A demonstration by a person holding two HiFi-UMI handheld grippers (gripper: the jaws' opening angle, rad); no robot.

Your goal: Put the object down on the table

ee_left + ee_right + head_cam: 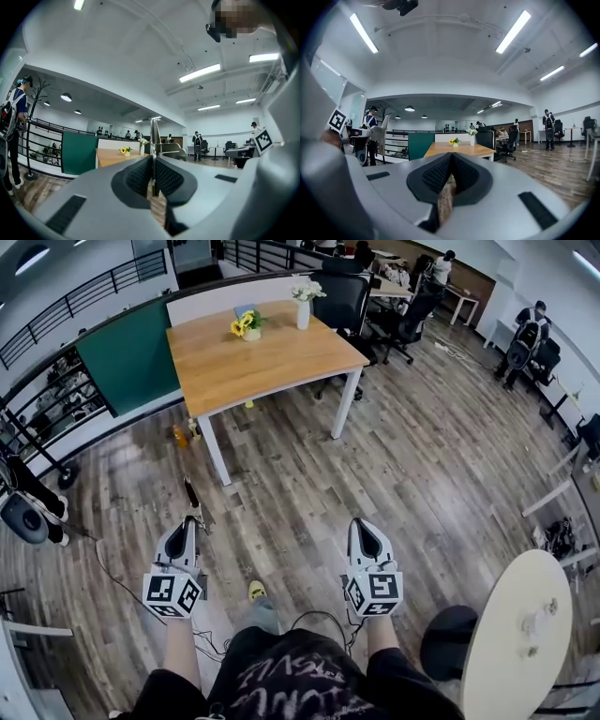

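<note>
Left tongs (190,521) are clenched on a thin blade-like object (153,136), which stands upright between the pads and projects past the tips. Right tongs (362,527) are pressed together, empty. Both are held level over the wooden floor (422,474), well apart from the tabletop (272,357) bearing a sunflower pot (247,326) and a white vase (303,310). Progress: object carried; approach and set-down apparently remain.

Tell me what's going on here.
A person holds a gripper in each hand and faces a wooden table that has two small flower arrangements on it. The left gripper has its jaws shut on a thin metal strip, maybe a blade. The right gripper has its jaws shut on nothing. The strip isn't on the table yet.
</note>
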